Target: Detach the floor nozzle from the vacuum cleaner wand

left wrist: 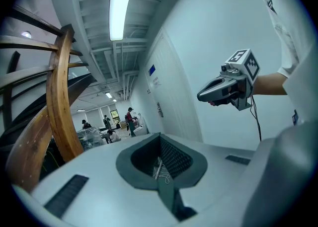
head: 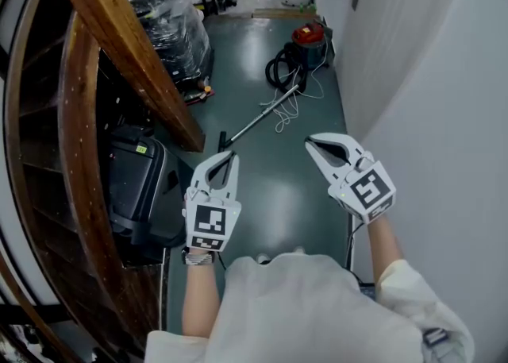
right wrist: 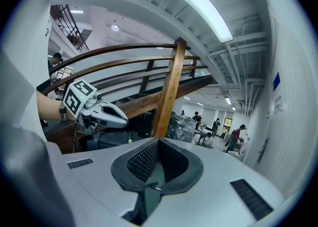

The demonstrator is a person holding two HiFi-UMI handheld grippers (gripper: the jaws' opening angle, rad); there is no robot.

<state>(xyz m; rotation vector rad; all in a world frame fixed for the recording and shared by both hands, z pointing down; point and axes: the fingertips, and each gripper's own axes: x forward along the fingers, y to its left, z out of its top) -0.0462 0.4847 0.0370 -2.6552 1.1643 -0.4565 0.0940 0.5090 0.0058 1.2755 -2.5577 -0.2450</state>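
The floor nozzle (head: 223,141) looks joined to the wand (head: 262,115), which lies on the floor ahead of me and leads back towards the vacuum cleaner (head: 308,42). I judge nothing done yet. My left gripper (head: 229,156) and right gripper (head: 311,141) are both clenched on nothing, held in the air short of the nozzle. The approach, grasp and pull-off all remain.
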